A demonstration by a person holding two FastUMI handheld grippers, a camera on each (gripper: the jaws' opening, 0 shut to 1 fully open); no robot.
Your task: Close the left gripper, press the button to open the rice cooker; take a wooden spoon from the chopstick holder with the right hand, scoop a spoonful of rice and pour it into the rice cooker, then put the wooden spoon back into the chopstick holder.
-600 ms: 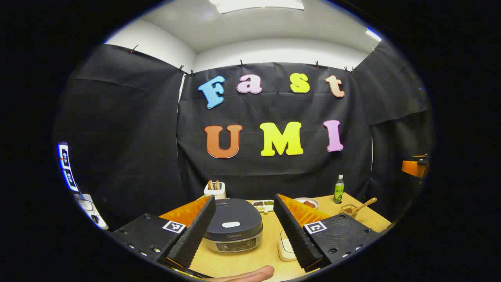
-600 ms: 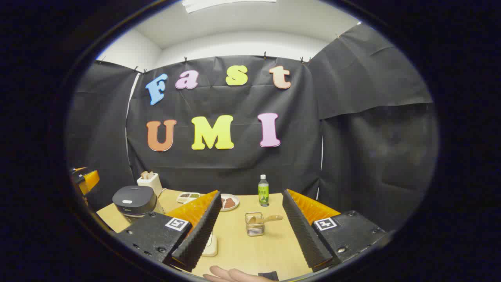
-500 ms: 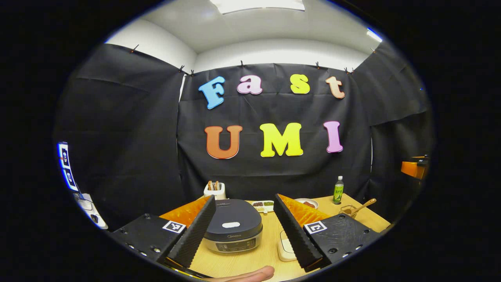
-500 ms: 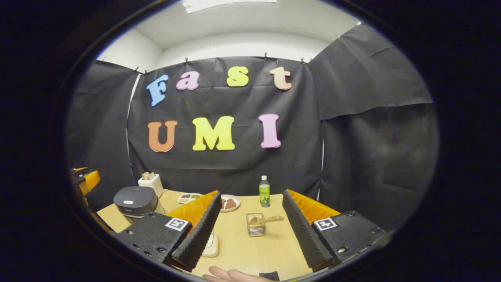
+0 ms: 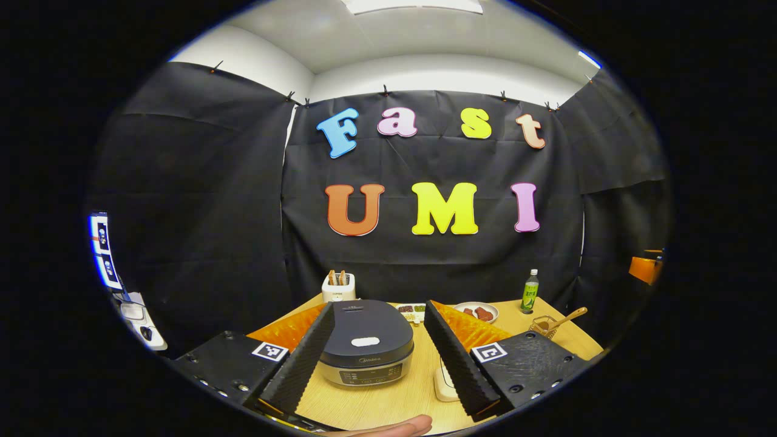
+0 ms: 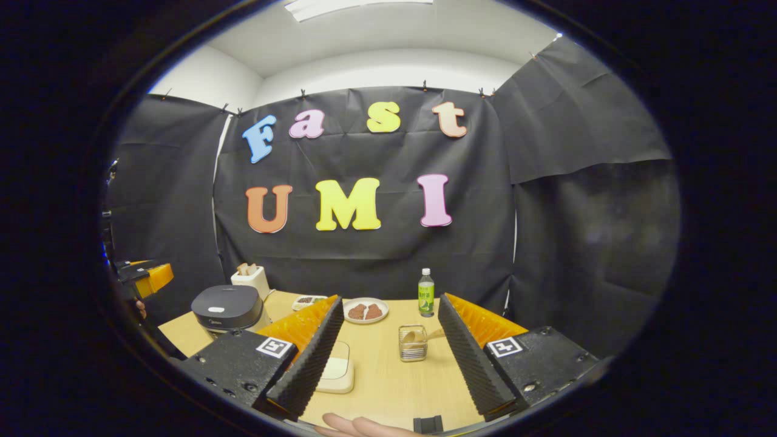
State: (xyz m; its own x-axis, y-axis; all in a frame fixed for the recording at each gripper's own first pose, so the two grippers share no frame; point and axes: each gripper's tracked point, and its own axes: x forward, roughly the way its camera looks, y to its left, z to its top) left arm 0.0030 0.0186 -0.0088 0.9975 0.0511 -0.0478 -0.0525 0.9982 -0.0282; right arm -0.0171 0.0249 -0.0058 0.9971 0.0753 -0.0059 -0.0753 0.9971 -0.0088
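Note:
A dark-lidded rice cooker (image 5: 366,349) sits shut on the wooden table, its pale lid button (image 5: 365,342) facing up. It lies straight ahead of my left gripper (image 5: 377,400), which is open with nothing between its fingers. In the right gripper view the cooker (image 6: 228,307) stands at the far left. A wire chopstick holder (image 6: 413,343) with a wooden spoon (image 6: 427,335) leaning in it stands ahead of my open right gripper (image 6: 386,403). The same holder (image 5: 542,326) and spoon (image 5: 567,317) show at the right of the left gripper view. A pale shallow dish (image 6: 336,373) lies by the right gripper's left finger.
At the back of the table stand a white toaster (image 5: 338,288), a green bottle (image 6: 426,294), a plate of reddish food (image 6: 365,310) and a small divided dish (image 5: 412,312). The other gripper (image 6: 142,276) shows at the left edge of the right gripper view. A person's fingers (image 6: 358,426) sit at the bottom.
Both grippers have moved forward and a little to the left, so the cooker, the holder and the back dishes now look slightly nearer. Both stay open.

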